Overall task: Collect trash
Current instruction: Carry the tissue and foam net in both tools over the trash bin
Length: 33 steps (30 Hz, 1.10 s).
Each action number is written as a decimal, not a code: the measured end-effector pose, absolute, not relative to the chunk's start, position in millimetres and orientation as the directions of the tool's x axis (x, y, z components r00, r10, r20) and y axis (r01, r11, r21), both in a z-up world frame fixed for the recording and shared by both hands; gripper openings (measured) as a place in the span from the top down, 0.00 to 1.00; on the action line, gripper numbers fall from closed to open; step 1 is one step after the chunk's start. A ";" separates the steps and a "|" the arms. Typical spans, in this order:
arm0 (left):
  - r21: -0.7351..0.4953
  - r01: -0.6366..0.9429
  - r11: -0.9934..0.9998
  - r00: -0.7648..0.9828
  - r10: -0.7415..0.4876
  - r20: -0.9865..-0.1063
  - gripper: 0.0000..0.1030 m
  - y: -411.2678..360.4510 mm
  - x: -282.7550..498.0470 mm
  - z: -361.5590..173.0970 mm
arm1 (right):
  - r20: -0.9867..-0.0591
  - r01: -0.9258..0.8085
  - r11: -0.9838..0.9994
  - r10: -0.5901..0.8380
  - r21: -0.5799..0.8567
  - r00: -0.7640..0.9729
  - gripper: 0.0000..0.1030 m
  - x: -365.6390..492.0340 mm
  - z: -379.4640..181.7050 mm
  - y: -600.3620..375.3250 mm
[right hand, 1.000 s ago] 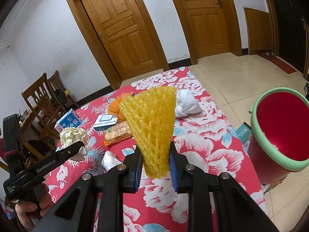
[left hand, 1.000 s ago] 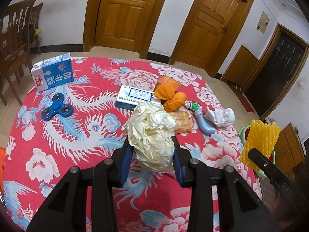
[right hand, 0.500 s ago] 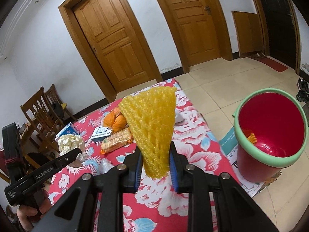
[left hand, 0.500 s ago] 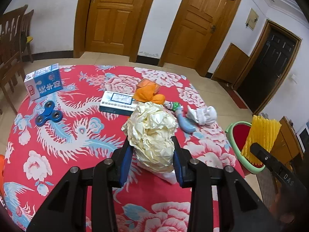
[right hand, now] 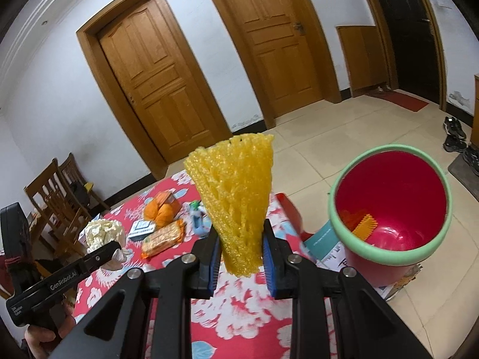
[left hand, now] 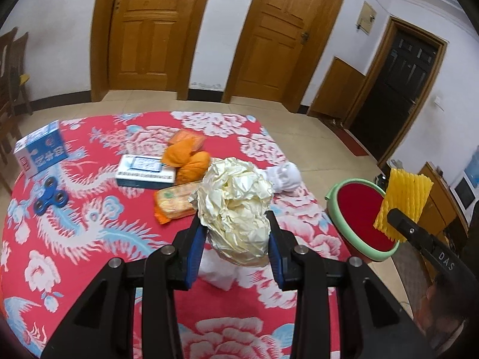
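Note:
My left gripper point(left hand: 236, 233) is shut on a crumpled ball of cream paper point(left hand: 236, 206), held above the red flowered tablecloth point(left hand: 89, 239). My right gripper point(right hand: 241, 245) is shut on a yellow foam fruit net point(right hand: 236, 191) that stands upright between its blue pads. A red bin with a green rim point(right hand: 389, 206) stands on the floor just right of the table; orange scraps lie at its bottom. In the left wrist view the bin point(left hand: 359, 218) sits to the right, and the yellow net point(left hand: 402, 197) hangs over its far rim. The right wrist view shows the paper ball point(right hand: 101, 232) at the left.
On the cloth lie an orange snack packet point(left hand: 173, 203), orange cloth point(left hand: 188, 158), a flat white-blue box point(left hand: 143, 170), a blue milk carton point(left hand: 40, 149), a blue fidget spinner point(left hand: 49, 200), a white sock point(left hand: 284, 176) and a white tissue point(left hand: 218, 272). Wooden chairs point(right hand: 57, 200) stand left; shoes point(right hand: 455, 134) lie far right.
Both grippers have moved right toward the bin, still holding their loads. The bin has come fully into the right wrist view, and the yellow net now hangs over its rim in the left view.

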State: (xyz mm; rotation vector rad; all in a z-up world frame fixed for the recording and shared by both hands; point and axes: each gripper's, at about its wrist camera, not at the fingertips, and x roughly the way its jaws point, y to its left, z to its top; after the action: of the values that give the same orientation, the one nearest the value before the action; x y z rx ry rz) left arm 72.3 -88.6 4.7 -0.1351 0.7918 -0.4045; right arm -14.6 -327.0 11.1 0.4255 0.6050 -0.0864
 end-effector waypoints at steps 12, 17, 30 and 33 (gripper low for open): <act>-0.229 0.444 0.867 0.571 -0.470 -0.673 0.63 -153.4 85.8 8.9 | -0.567 0.333 0.867 -0.072 0.371 0.821 0.74 -25.7 9.3 -380.4; -0.204 0.499 0.843 0.541 -0.486 -0.687 0.63 -187.3 94.1 6.9 | -0.586 0.395 0.839 -0.115 0.375 0.802 0.74 -27.3 -1.2 -407.3; -0.143 0.648 0.748 0.450 -0.528 -0.720 0.63 -291.4 98.7 -9.9 | -0.661 0.516 0.770 -0.168 0.375 0.731 0.71 -28.7 -42.9 -474.5; -0.140 0.677 0.723 0.421 -0.536 -0.731 0.63 -315.0 98.9 -19.0 | -0.676 0.534 0.756 -0.169 0.377 0.717 0.70 -29.6 -53.0 -488.6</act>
State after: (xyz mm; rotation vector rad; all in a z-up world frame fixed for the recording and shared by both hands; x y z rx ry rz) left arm 98.9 -315.0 -19.0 0.1868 0.8421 -0.7654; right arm -29.6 -488.6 -53.0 0.5964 0.6638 -0.4160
